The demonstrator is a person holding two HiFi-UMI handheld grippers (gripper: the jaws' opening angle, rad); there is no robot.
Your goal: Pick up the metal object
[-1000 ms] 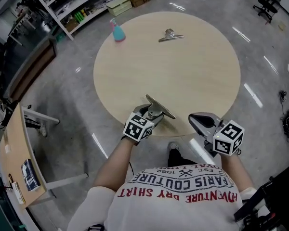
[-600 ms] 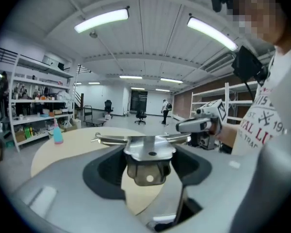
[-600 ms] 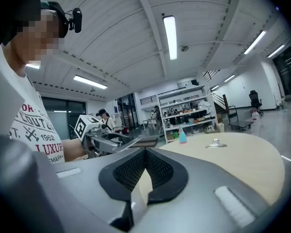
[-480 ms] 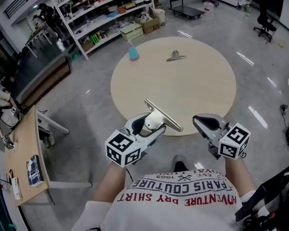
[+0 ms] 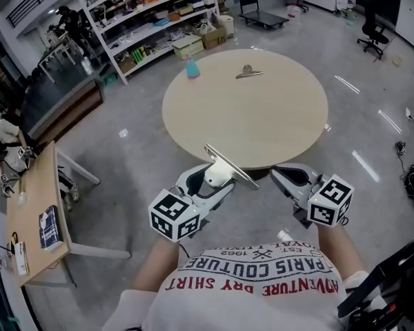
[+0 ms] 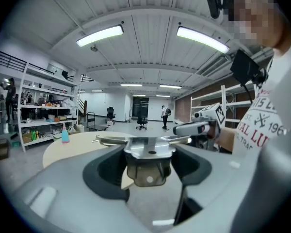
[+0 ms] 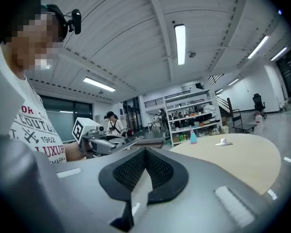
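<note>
Between the jaws of the left claw (image 5: 218, 176) sits the metal clip (image 5: 229, 167), a wide bulldog-style clip. The jaws stand fairly far apart and press on the clip's folded body from both sides. Its long flat bar lies crosswise just past the fingertips, and the clip is held in the air, clear of any surface.

Just to the right of that claw hangs the right claw (image 5: 287, 176), pointing the same way. Its ribbed pads are brought together at the tips with nothing caught in them.

Ahead of both claws spreads the round pale desk (image 5: 262, 123), its near rim close under the fingertips. Towards its far side, well apart from either claw, lies a second, smaller metal clip (image 5: 247, 72). Left of that, near the far-left rim, stands a blue spray bottle (image 5: 191, 68) with a pink top.

Farther still, past the desk, white shelving (image 5: 141, 16) loaded with boxes runs along the wall.
</note>
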